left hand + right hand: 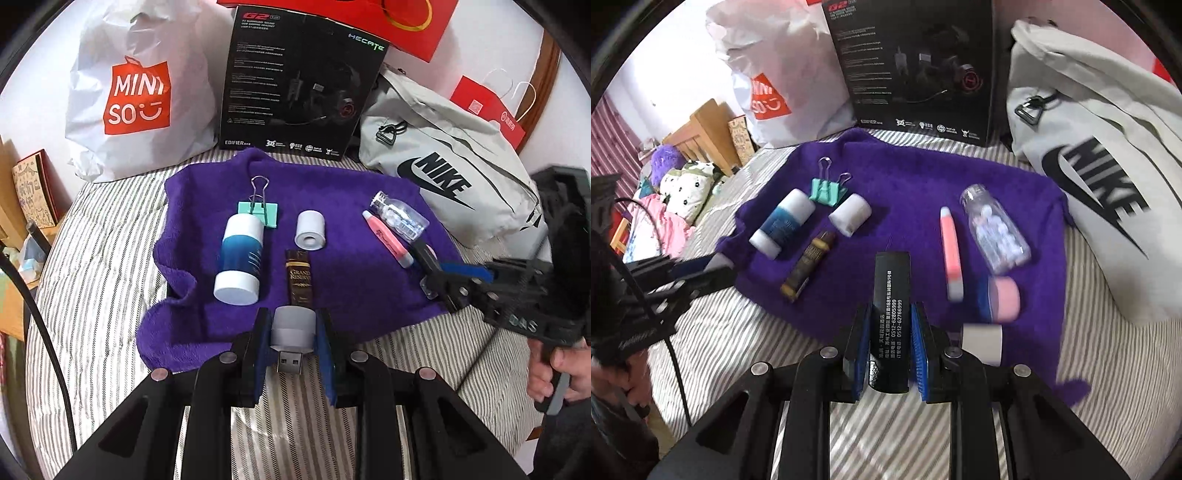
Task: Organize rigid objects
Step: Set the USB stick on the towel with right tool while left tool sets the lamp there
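Two handheld grippers are in view over a purple fleece towel (pixel 332 192) spread on a grey-and-white striped bedcover (pixel 99 258). The left gripper (pixel 293 341) is clamped on a small white USB night light with a translucent dome (pixel 293 330), its metal plug pointing back toward the camera, at the near edge of the towel. The right gripper (pixel 890 345) is clamped on a flat black rectangular case printed with white text (pixel 891 295), held above the towel's near edge. Lying on the towel: a white-capped blue cylindrical bottle (pixel 240 254) touching a mint-green binder clip (pixel 260 212); a short white cylinder (pixel 311 230); a brown sachet with gold lettering (pixel 300 282) just beyond the night light; a pink-and-white marker pen (pixel 388 238) beside a clear plastic bottle of white pellets (pixel 400 216). In the right wrist view a small pink round container (pixel 1006 299) and a white paper roll (pixel 982 343) lie near the right gripper; both are blurred. Behind the towel stand a white plastic shopping bag with an orange logo (pixel 136 96), a black headset box (pixel 299 85) and a grey fabric bag with a black logo (pixel 443 166).
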